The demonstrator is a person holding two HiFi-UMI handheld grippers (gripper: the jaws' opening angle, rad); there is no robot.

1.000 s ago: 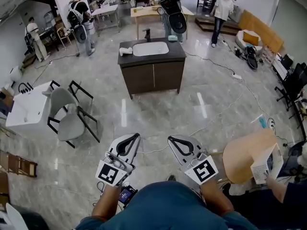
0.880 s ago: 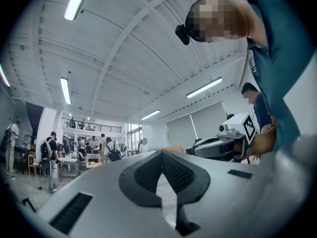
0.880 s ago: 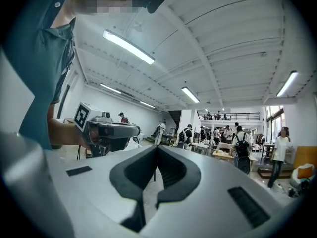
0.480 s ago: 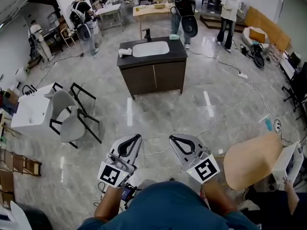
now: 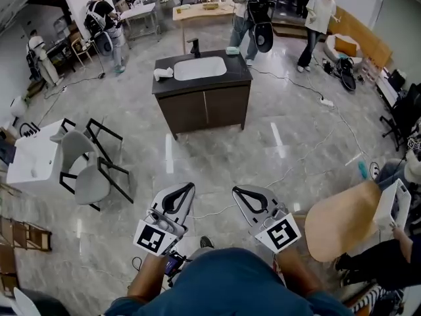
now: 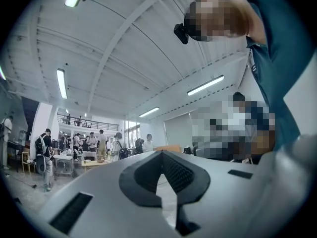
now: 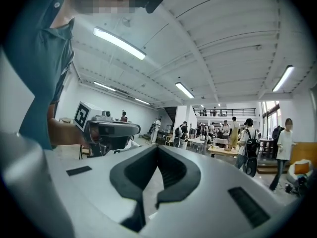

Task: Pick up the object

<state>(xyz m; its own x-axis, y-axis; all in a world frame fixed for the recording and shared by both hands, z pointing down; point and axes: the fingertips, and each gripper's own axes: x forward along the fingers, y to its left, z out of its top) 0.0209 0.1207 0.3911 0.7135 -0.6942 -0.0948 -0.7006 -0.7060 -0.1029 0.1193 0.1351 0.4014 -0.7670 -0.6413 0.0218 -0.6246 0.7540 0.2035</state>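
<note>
Posture before any grasp. Both tools are held level and side by side ahead of the operator's body, jaws directed forward. The left gripper (image 5: 179, 196) is shown with its pads brought together at the tips and nothing lodged between them. The right gripper (image 5: 246, 199) is likewise closed and empty. Closed jaws are judged to suit carriage over open floor, since nothing within reach is offered for taking.

The object is not identified by the task sentence, and its place cannot be fixed with certainty. The likeliest site is judged to be the dark sink cabinet (image 5: 204, 107), straight ahead of both grippers and well apart from them, with bare floor between. A white basin (image 5: 198, 68) is set into its top, and a faucet (image 5: 195, 47) is mounted beyond the basin. A small white item (image 5: 162, 74) is left on the corner ahead-left of the left gripper. Whether this item is the one meant cannot be told.

Grey chairs (image 5: 82, 183) are stood to the left of the left gripper, and a tan chair shell (image 5: 339, 219) is placed near the right gripper's right side. A floor cable (image 5: 296, 166) is trailed ahead of the right gripper, and a trip risk is judged from it. Before any pick, the jaws would have to be parted.
</note>
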